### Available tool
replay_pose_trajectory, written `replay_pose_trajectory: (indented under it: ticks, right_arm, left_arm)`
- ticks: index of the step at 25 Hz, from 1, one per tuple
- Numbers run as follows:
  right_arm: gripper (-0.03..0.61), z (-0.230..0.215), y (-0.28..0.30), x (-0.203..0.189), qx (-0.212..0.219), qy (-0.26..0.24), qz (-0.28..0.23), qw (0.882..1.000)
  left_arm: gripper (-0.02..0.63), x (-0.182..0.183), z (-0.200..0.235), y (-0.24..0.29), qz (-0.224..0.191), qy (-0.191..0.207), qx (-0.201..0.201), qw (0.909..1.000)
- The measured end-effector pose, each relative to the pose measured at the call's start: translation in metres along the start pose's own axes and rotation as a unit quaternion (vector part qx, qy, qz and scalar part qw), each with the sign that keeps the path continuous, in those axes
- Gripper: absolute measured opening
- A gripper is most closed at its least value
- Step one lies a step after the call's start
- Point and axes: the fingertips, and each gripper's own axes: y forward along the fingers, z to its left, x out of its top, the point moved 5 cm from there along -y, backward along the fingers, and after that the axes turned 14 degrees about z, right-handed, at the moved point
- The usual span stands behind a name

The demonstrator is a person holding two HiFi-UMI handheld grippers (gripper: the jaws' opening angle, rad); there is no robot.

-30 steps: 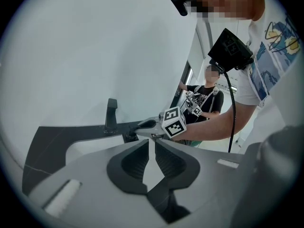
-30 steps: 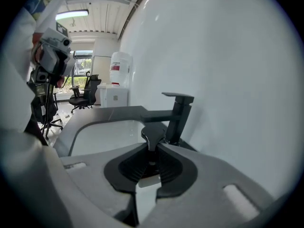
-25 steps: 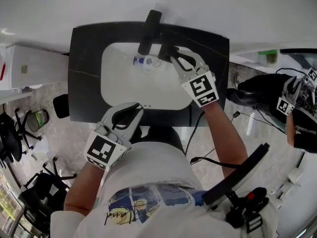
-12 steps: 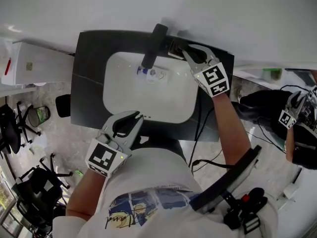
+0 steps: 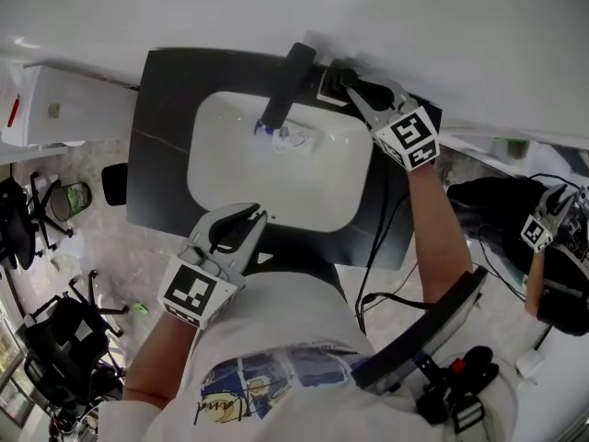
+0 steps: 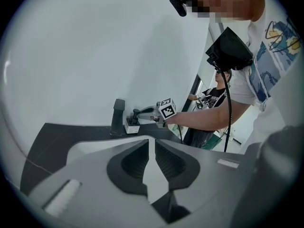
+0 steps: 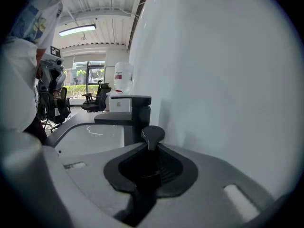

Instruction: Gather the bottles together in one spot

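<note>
Now the person's right arm stretches out to the far corner of the dark countertop (image 5: 161,136). The right gripper (image 5: 342,79) there points at the wall and tilts slightly down. Its jaws are pinched on the neck of a white square pump bottle (image 5: 329,88); in the right gripper view (image 7: 151,151) the bottle's black pump head (image 7: 152,136) rises just beyond the pads. Seen from the left gripper view, the pump bottle (image 6: 131,125) stands at the back of the counter, just right of the black tap (image 6: 117,118). The left gripper (image 5: 256,214) is tucked near the body at the front rim of the white sink basin (image 5: 221,164), its jaws (image 6: 153,148) pressed almost together with nothing between them.

A second ago the right gripper was over the basin beside the tap (image 5: 285,86); it has since swung out to the right, behind the rim. The left gripper has barely shifted.

A small clear bottle with a blue cap (image 5: 283,135) lies in the basin below the tap's spout, apart from the pump bottle, with the tap between them. Black office chairs (image 5: 55,339) stand on the floor to the left.
</note>
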Motion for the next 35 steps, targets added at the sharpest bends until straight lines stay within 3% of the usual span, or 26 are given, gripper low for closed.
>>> replay_pose_trajectory:
  ticks: [5,8,20,24,30,35]
  right_arm:
    - [0.052,-0.003,-0.003,0.0,-0.001,0.001,-0.007,1.0]
    - [0.143,-0.007,-0.003,-0.006,-0.005,0.026,-0.011,1.0]
    - [0.175,0.018,-0.016,-0.03,-0.019,0.071,0.022,0.997]
    - [0.175,0.064,-0.016,-0.034,0.003,0.043,0.053,0.998]
    - [0.167,0.154,0.021,-0.02,0.084,-0.025,0.087,0.992]
    - [0.16,0.189,0.059,-0.003,0.11,-0.061,0.115,0.985]
  left_arm:
    - [0.046,0.004,-0.003,0.002,0.006,-0.004,-0.002,1.0]
    - [0.046,0.005,-0.004,0.005,0.006,0.001,-0.001,1.0]
    - [0.046,0.0,-0.004,-0.003,-0.001,0.015,-0.007,0.9999]
    - [0.046,-0.007,-0.001,-0.011,-0.007,0.008,-0.005,0.9999]
    - [0.046,-0.026,0.004,-0.025,-0.012,0.001,0.005,0.9999]
    - [0.046,-0.034,0.01,-0.048,-0.02,-0.015,0.022,0.9994]
